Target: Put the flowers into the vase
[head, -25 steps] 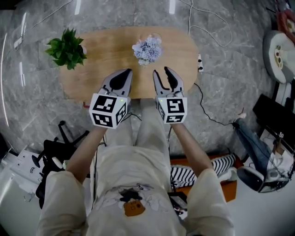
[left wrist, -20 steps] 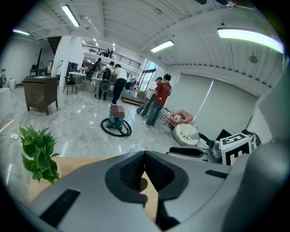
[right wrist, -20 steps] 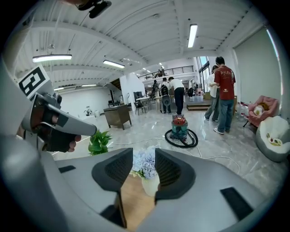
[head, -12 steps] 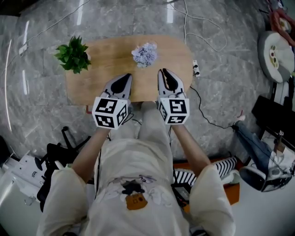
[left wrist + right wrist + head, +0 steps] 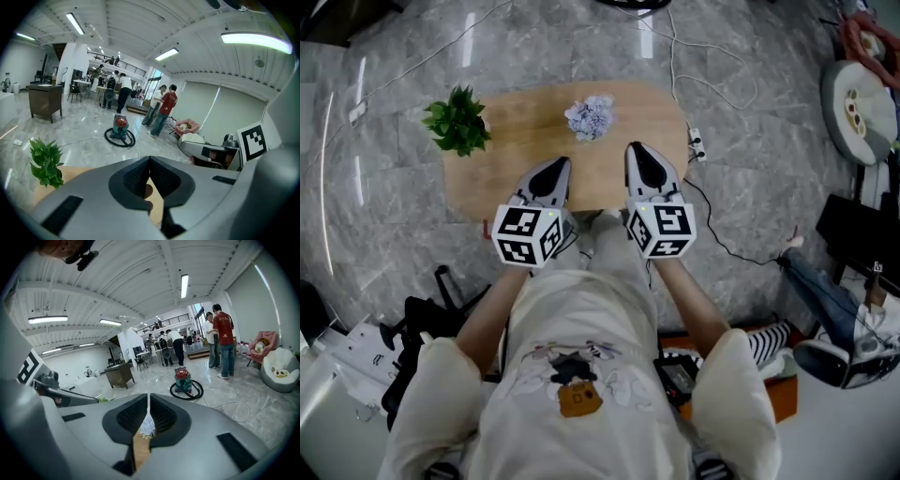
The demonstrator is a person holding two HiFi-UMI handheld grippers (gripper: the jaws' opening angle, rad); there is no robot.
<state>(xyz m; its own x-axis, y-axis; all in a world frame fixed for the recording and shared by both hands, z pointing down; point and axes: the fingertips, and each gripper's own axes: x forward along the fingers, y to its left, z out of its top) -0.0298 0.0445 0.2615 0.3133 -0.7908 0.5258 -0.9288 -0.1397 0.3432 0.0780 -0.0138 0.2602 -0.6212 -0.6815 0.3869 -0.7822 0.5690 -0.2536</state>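
A bunch of pale blue flowers (image 5: 589, 117) stands upright at the far middle of the oval wooden table (image 5: 516, 159); from above the blossoms hide whatever holds them. Both grippers hover over the table's near edge, well short of the flowers. My left gripper (image 5: 551, 173) is shut with nothing in it (image 5: 150, 158). The jaws of my right gripper (image 5: 642, 161) are closing, only a thin slit is left, and nothing is between them (image 5: 148, 397). The flowers (image 5: 148, 426) show through that slit in the right gripper view.
A green potted plant (image 5: 459, 120) stands at the table's far left corner (image 5: 47, 161). A cable and power strip (image 5: 697, 142) lie on the marble floor right of the table. Several people and a red vacuum cleaner (image 5: 183, 379) are far off in the hall.
The right gripper's jaws have gone from wide open to nearly together. Both grippers have risen and drawn back toward the person; the table looks smaller and farther away.
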